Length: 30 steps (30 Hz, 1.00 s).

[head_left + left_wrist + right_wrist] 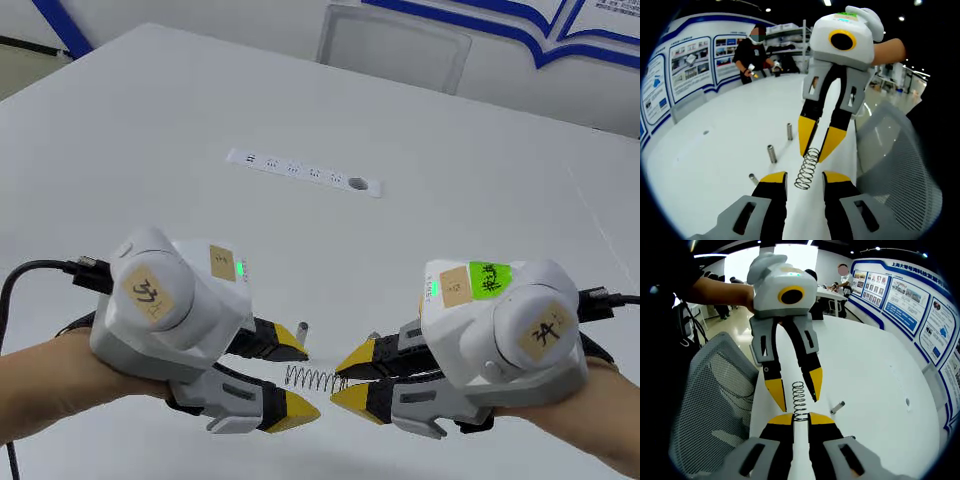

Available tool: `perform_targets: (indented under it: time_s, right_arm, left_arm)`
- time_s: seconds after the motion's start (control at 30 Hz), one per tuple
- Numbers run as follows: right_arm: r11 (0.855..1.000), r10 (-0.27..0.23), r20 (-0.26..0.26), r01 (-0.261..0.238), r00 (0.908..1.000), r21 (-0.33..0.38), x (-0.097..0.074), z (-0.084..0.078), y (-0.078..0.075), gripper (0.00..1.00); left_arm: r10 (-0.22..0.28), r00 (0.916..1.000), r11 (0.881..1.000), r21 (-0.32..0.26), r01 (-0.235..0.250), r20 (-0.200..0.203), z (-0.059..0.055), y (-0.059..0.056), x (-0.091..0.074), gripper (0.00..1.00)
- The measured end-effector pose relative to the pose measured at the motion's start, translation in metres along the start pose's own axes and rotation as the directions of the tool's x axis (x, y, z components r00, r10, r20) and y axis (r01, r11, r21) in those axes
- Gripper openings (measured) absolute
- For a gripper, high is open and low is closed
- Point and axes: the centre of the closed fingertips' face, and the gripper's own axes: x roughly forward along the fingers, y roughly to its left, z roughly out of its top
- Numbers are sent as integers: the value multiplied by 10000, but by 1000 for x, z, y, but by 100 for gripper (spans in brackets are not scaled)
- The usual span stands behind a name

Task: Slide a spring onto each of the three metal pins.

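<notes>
Holding the spring (312,378) level between the two tools, we seem to be lining up its bore before it goes to a pin. The right gripper (802,420) pinches one end of the coil between nearly closed yellow tips, which leaves the other end free. The left gripper (805,179) is spread, with a tip on either side of that free end and no clamp on it. We judge this is to steady the coil or take it over.

In the head view the spring sits at 6 o'clock. The left gripper reaches in from 8 o'clock and the right from 4 o'clock. Both lie roughly level over the white table (300,100), tips facing each other.

In the left gripper view three metal pins (771,153) stand in a row at about 9 o'clock from the spring. We cannot tell whether any already carries a coil.
</notes>
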Motion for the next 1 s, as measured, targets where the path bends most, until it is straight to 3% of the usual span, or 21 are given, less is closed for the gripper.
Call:
perform_targets:
  time_s: [0.2, 0.27, 0.43, 0.6, 0.73, 1.0]
  right_arm:
    - [9999, 83, 22, -83, 10000, -101, -3, 1, 4, 10]
    - [9995, 180, -42, -181, 9998, -239, -3, 1, 7, 10]
    - [9986, 261, -174, -269, 9995, -454, -4, 0, 9, 10]
    - [9971, 350, -195, -363, 9992, -665, -6, -1, 11, 11]
    - [9973, 349, -85, -353, 9994, -646, -6, -2, 13, 11]
    - [9949, 862, -82, -865, 9962, -528, -5, -5, 14, 12]
  left_arm:
    - [-113, 9999, 9998, 144, 113, -4, 3, -5, 1, 19]
    - [-188, 9996, 9992, 342, 195, -203, 2, -8, 1, 15]
    - [-236, 9987, 9962, 829, 273, -452, 0, -12, 3, 13]
    - [-508, 9980, 9970, 558, 529, -388, 2, -17, 3, 11]
    - [-581, 9977, 9951, 777, 606, -335, 3, -19, 2, 11]
    - [-806, 9963, 9919, 961, 833, -307, 6, -23, 0, 11]
